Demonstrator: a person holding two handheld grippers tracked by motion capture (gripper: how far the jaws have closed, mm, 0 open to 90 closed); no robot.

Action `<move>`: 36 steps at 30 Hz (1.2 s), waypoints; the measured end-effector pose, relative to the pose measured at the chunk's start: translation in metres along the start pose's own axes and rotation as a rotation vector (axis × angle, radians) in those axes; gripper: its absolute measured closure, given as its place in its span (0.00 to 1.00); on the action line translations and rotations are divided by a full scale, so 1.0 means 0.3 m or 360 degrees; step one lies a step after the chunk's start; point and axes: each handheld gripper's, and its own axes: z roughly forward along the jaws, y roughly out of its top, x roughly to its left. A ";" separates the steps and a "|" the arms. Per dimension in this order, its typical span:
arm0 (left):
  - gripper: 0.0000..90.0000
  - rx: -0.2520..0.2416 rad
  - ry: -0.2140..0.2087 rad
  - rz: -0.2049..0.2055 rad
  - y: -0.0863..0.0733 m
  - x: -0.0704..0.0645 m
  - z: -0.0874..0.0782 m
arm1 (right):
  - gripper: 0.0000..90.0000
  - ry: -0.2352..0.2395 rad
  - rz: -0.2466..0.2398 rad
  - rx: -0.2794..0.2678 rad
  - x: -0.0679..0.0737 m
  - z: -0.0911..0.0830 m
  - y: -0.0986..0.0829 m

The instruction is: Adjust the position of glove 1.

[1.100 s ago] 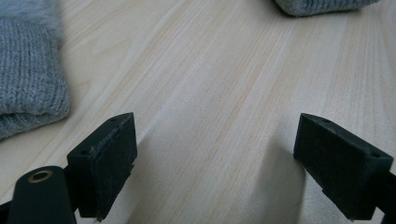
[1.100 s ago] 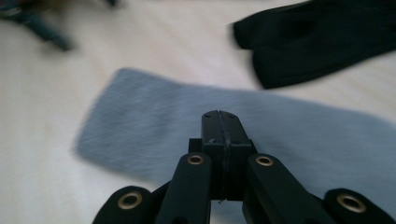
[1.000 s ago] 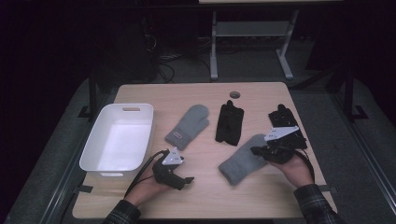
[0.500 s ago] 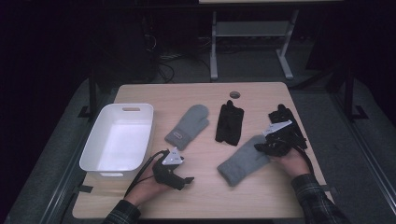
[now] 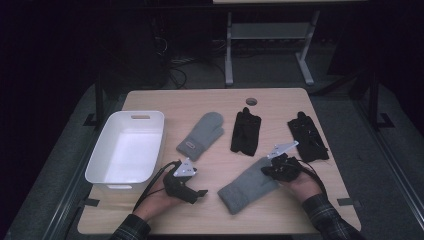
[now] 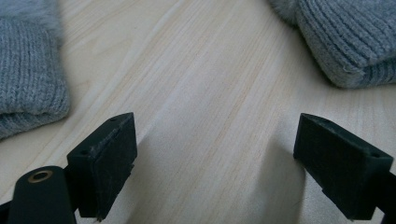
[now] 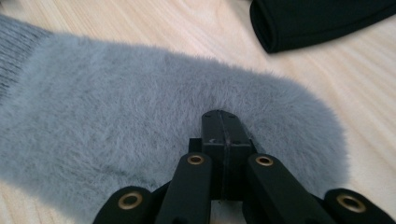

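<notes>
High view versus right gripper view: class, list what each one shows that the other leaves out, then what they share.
The high view adds the white bin, the far grey mitten, the middle black glove, the right-hand black glove and the open left claw low over the table. The right gripper view adds close detail: the jaws pressed shut in fluffy pile, and the ribbed cuff. Both show the near grey mitten, the right claw shut on it, and the wooden tabletop.
</notes>
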 end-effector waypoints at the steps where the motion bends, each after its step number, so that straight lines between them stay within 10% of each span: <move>1: 0.14 -0.0001 0.0000 0.0000 0.000 0.000 0.000 | 1.00 -0.0003 0.0003 -0.0014 -0.001 -0.006 0.000; 6: 0.14 -0.0001 -0.0001 0.0001 0.000 0.000 0.000 | 0.93 -0.0050 0.0021 -0.0152 -0.017 -0.073 -0.008; 18: 0.14 0.0002 0.0001 0.0004 0.001 0.001 0.000 | 0.33 -0.0221 0.0280 -0.0265 -0.126 -0.145 -0.202; 36: 0.15 0.0083 0.0080 -0.0075 0.076 0.014 -0.011 | 0.14 -0.0313 0.0324 -0.0278 -0.153 -0.104 -0.298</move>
